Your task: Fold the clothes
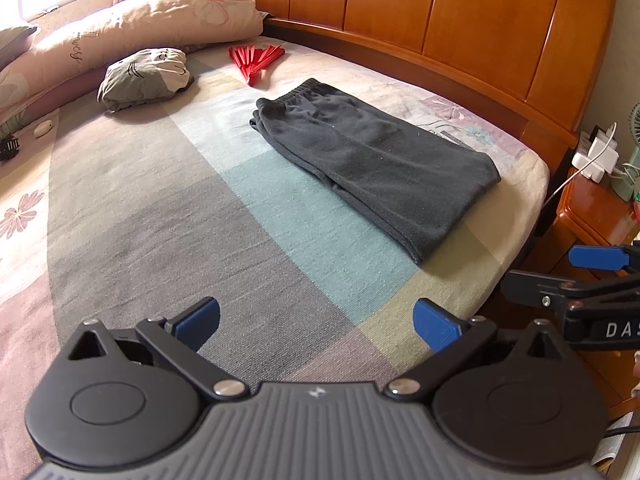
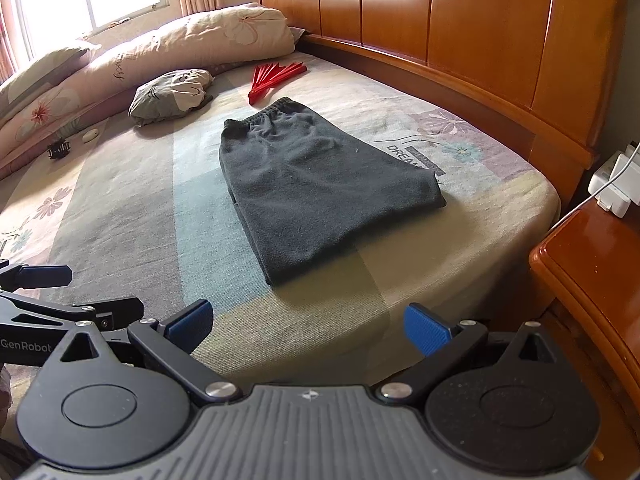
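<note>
Both my claws wide apart and empty above the bed's edge, folded trousers ahead.

My left claw [image 1: 316, 324] hangs with its blue pads spread wide, gripping nothing and touching nothing; my right claw [image 2: 308, 328] is spread just as far, also empty, beside it. The dark grey trousers [image 2: 316, 192] lie folded flat on the bed [image 2: 120, 208] near the wooden headboard [image 2: 460, 24], waistband pointing toward a red folding fan [image 2: 276, 76]. A small rolled pillow [image 2: 172, 94] sits farther off.
</note>
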